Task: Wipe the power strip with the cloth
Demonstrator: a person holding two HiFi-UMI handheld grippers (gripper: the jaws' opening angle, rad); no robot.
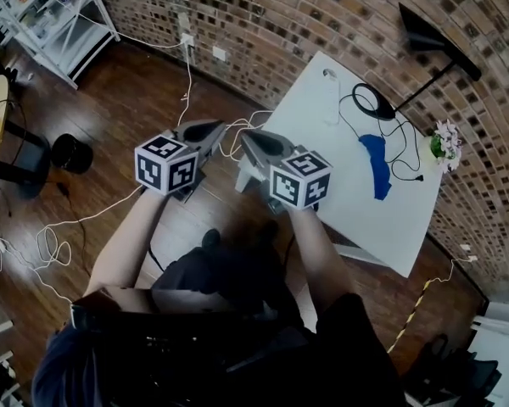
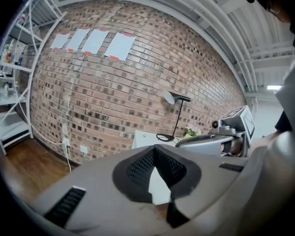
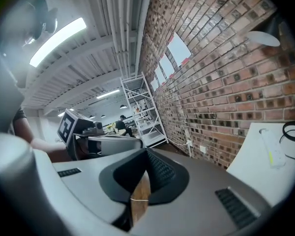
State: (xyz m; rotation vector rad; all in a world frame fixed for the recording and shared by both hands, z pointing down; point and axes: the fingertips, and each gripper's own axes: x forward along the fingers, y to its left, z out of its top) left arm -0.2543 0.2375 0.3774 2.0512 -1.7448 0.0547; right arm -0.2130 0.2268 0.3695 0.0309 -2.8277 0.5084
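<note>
Brick wall (image 1: 322, 24), white table (image 1: 360, 219), blue cloth (image 1: 376, 164)

head view steeply down, gripper views close behind left claw (image 2: 154, 150), right claw (image 3: 146, 152), facing brick wall (image 2: 113, 92), sharing white table (image 1: 322, 142)

The person wears a dark top (image 1: 237, 346) whose sleeves (image 1: 110, 299) stop well up the arms, with dark trousers (image 1: 212, 270) and a dark shoe (image 1: 210, 238). The left gripper (image 1: 214, 127) and the right gripper (image 1: 253, 136) each have a smooth light-grey shell, rounded and tapering toward the tips. Each carries a marker cube (image 1: 165, 164) at its rear, white-faced with black square patterns. In the left gripper view, the left gripper (image 2: 154, 149) has black pads (image 2: 140, 167) with a fine dotted texture, set in a curved black surround, and a black slotted vent (image 2: 64, 206) in the grey shell. The right gripper (image 3: 146, 151) has the same pads (image 3: 160, 168) and vent (image 3: 234, 205).
</note>
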